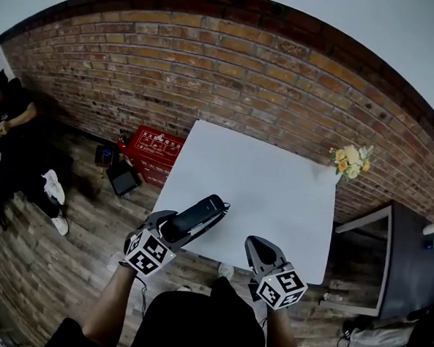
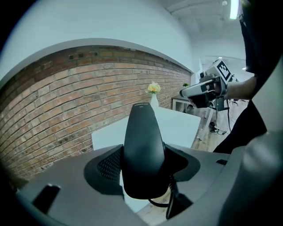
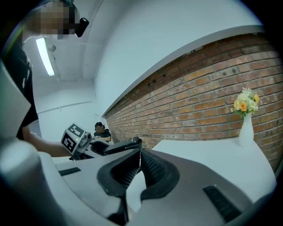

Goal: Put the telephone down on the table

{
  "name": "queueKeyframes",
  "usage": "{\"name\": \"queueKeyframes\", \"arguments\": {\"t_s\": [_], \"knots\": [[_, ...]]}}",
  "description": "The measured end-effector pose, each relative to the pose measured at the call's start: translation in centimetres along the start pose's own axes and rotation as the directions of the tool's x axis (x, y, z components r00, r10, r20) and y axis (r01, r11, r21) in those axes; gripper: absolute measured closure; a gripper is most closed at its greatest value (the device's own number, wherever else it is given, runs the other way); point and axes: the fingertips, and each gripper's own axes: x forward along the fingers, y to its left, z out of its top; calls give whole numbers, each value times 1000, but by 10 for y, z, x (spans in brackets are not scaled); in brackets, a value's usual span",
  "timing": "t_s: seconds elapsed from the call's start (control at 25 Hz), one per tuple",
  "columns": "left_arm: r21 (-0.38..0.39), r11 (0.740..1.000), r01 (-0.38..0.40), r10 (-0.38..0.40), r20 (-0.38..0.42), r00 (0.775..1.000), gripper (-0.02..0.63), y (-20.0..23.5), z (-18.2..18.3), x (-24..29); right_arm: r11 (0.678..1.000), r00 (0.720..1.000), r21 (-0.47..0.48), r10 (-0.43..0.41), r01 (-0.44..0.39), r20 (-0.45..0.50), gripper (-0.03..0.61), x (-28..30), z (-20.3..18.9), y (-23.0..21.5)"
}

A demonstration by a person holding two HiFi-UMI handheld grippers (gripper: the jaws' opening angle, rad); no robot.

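Black telephone [image 2: 143, 145], held by left gripper [image 2: 143, 170], shows unreadably small print.

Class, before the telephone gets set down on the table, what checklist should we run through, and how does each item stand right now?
1. Left claw grips the telephone: ok, clamped on both sides.
2. Telephone over the table: not ok, only its far end seems past the near corner.
3. Landing spot bare: ok.
4. Vase of flowers out of the way: ok, at the far right corner.
5. Right claw uninvolved: ok, shut and empty.
6. Cord under the telephone hangs free: cannot tell.
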Motion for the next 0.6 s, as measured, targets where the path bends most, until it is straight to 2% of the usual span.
{"name": "queueKeyframes", "arguments": {"t_s": [0.28, 0.6], "knots": [[-72, 991, -114, 114, -17, 993, 334, 22, 30, 27, 990, 990, -33, 137, -138, -32, 555, 38, 24, -38], [-177, 957, -232, 226, -50, 973, 334, 46, 50, 60, 961, 960, -46, 269, -274, -81, 555, 66, 34, -72]]}}
